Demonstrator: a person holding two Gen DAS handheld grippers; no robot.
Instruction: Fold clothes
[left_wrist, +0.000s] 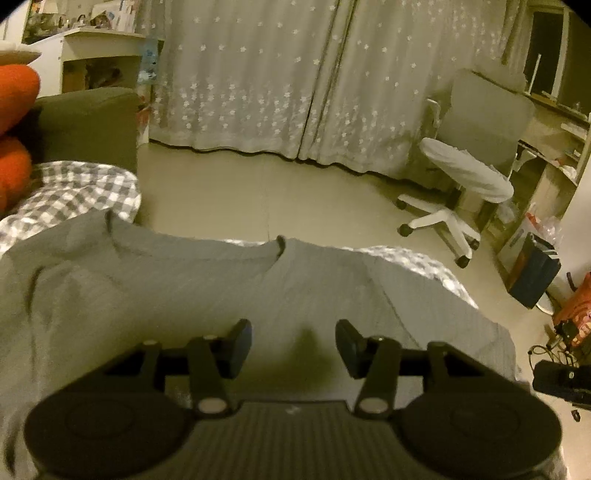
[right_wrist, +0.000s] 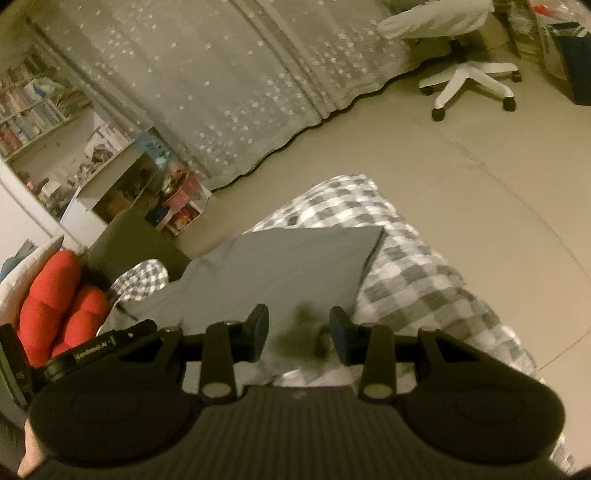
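A grey garment (left_wrist: 207, 280) lies spread over the checked bedsheet (left_wrist: 74, 192), with a dark slit or seam at its far edge. My left gripper (left_wrist: 293, 345) is open and empty, hovering just above the garment's near part. In the right wrist view the same grey garment (right_wrist: 295, 266) shows a folded, flat corner on the checked sheet (right_wrist: 417, 280). My right gripper (right_wrist: 299, 334) is open and empty above the garment's near edge, where it meets the sheet. The left gripper's body (right_wrist: 92, 354) shows at that view's left edge.
Red cushions (right_wrist: 62, 302) and a dark green block (left_wrist: 85, 125) lie at the bed's left. A white swivel chair (left_wrist: 465, 177) stands on the bare floor to the right. Star-patterned curtains (left_wrist: 280, 74) hang behind. Bags and cables (left_wrist: 554, 295) clutter the floor at right. Shelves (right_wrist: 33, 107) stand at left.
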